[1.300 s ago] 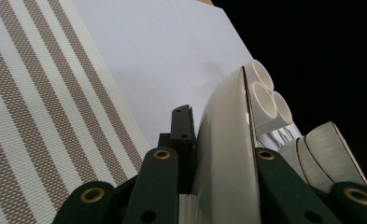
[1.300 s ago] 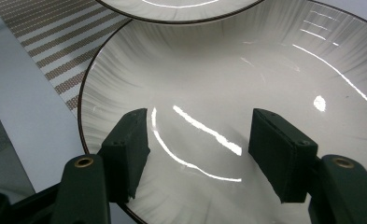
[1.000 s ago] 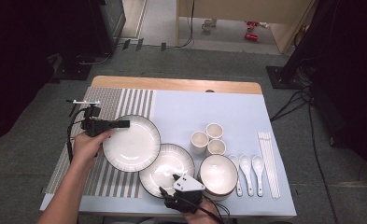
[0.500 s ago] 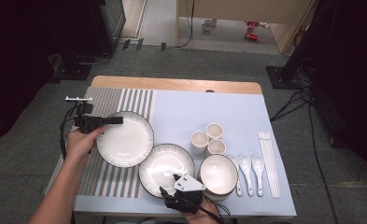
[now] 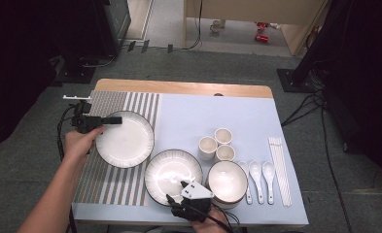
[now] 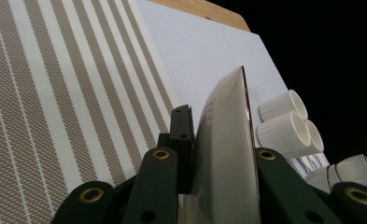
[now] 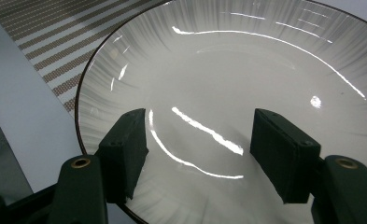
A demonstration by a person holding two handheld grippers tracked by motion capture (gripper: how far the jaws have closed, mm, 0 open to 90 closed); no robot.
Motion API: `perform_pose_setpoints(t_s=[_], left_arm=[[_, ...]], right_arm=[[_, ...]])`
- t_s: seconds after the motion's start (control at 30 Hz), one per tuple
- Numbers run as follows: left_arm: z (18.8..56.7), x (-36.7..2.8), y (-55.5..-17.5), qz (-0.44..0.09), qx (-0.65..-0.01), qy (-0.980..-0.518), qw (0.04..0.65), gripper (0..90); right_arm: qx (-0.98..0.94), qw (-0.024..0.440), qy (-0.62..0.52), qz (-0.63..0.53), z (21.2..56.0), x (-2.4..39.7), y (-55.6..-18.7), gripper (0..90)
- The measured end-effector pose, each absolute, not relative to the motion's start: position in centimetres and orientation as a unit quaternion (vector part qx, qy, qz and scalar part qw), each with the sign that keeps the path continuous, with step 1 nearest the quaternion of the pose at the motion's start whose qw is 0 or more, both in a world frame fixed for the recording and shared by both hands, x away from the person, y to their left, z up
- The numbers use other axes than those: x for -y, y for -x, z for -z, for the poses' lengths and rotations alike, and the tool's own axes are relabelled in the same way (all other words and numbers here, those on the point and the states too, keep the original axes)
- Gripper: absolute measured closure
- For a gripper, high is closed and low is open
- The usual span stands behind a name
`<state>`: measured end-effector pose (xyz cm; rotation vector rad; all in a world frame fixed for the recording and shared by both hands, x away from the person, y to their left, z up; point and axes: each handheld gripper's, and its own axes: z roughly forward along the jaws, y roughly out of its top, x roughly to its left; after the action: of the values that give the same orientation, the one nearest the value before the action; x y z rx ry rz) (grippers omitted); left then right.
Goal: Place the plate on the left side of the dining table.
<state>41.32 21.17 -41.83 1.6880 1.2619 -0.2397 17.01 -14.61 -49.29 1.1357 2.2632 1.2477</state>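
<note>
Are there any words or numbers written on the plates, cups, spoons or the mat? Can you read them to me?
No words, numbers or signs can be read anywhere.
The held plate, the second plate, the bowl, the cups, the spoons and the chopsticks: plain, no text.
The striped mat and the blue mat: only stripes or plain colour.
A red can on the floor: too small and blurred to read.

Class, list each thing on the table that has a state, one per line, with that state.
Left tool: shut on the left plate's rim.
Left plate: gripped, over the striped mat.
Right tool: open, above the near plate.
Near plate: flat, ungripped.
Three cups: upright, grouped.
Bowl: upright.
</note>
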Motion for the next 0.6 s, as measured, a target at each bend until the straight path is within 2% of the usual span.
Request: perform_pose_setpoints(t_s=[0.6], left_arm=[[42.4,-22.9,-43.5,0.089,-0.530,-0.683,0.495,80.4]], right_arm=[[-0.790,0.160,-0.399,-0.437,49.3,14.6,-17.0,35.9]])
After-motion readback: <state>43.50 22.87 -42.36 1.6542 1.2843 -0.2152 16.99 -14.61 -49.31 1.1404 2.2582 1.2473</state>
